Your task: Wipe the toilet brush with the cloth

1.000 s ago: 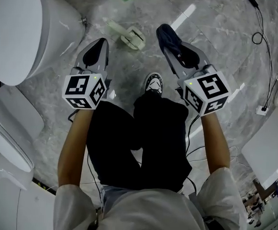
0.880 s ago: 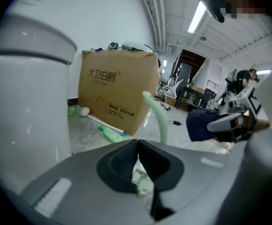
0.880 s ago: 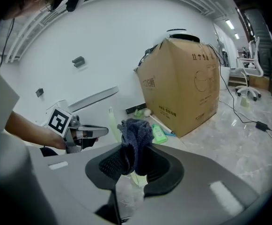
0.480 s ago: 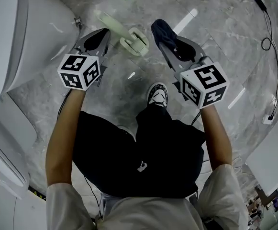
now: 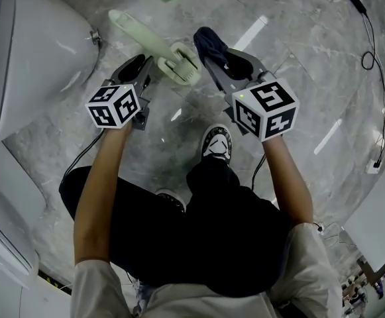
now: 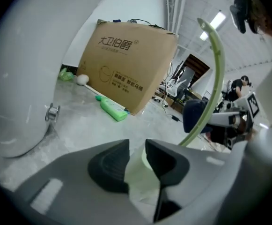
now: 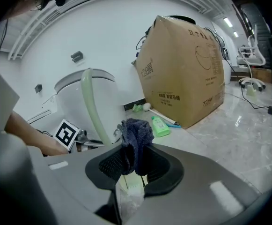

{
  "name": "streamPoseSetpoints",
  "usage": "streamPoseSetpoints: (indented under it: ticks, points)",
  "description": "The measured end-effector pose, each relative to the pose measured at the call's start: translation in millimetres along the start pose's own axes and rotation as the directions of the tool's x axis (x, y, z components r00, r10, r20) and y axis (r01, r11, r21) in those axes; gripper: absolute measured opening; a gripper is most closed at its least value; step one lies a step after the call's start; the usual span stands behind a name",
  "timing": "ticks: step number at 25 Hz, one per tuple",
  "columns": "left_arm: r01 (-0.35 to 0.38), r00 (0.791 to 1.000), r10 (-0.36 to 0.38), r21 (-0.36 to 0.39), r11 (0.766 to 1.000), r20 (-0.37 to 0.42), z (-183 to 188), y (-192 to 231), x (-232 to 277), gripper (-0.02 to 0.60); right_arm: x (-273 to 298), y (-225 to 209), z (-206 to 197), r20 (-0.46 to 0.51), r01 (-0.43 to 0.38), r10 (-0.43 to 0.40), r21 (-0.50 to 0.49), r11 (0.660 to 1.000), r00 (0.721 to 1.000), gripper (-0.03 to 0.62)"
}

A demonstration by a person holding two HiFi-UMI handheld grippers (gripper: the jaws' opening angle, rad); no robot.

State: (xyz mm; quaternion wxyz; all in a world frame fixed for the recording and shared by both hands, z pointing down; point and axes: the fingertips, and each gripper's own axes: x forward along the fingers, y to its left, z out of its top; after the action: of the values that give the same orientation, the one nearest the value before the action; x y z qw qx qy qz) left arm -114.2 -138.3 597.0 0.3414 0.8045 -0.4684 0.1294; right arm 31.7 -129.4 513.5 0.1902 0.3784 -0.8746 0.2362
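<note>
Where a person stands looking steeply down at a grey marble floor (image 5: 298, 65), each hand holds a two-jaw gripper out toward twelve o'clock. The left gripper (image 5: 147, 63) reaches a pale green toilet brush (image 5: 179, 65), which sits between the two grippers, at twelve o'clock from the person's shoe (image 5: 217, 141). From above, the brush's long handle slants away toward ten o'clock and ends near a white toilet (image 5: 40, 52) that fills the nine o'clock side.

In the left gripper view the jaws are drawn close together. The brush's pale green lower part fills the narrow gap between them, held there, and the handle curves up at one o'clock. Whether the brush's foot rests on the floor cannot be told.

The right gripper (image 5: 215, 61) has its jaws closed on a dark blue cloth (image 5: 207, 42), which bunches up out of them. From above, the cloth sits just beside the brush at its two o'clock; whether they touch cannot be told. In the right gripper view a pale end of the brush shows just under the jaws at six o'clock, and the handle rises at eleven o'clock.

A large cardboard box (image 7: 187, 64) stands on the floor, with a green bottle (image 7: 160, 125) lying at its foot.
</note>
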Motion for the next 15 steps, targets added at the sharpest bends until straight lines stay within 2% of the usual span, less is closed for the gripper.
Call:
streamPoseSetpoints:
  ticks: [2, 7, 12, 15]
  points:
    - [0.015, 1.0, -0.014, -0.04, 0.999, 0.013, -5, 2, 4, 0.0, 9, -2, -4, -0.004, -0.004, 0.004, 0.008, 1.0, 1.0, 0.092]
    - [0.031, 0.999, -0.029, -0.061, 0.998, 0.03, -7, 7, 16, 0.0, 32, -6, -8, -0.012, -0.024, 0.024, 0.026, 0.999, 1.0, 0.092]
    - [0.109, 0.994, -0.107, -0.054, 0.993, 0.033, -5, -9, 34, 0.0, 51, -11, -4, -0.015, -0.041, 0.041, 0.027, 0.999, 0.999, 0.092]
    - [0.117, 0.993, -0.117, -0.034, 0.993, -0.004, -10, -12, 44, 0.0, 62, -13, -2, -0.02, -0.047, 0.047, 0.032, 0.998, 0.999, 0.092]
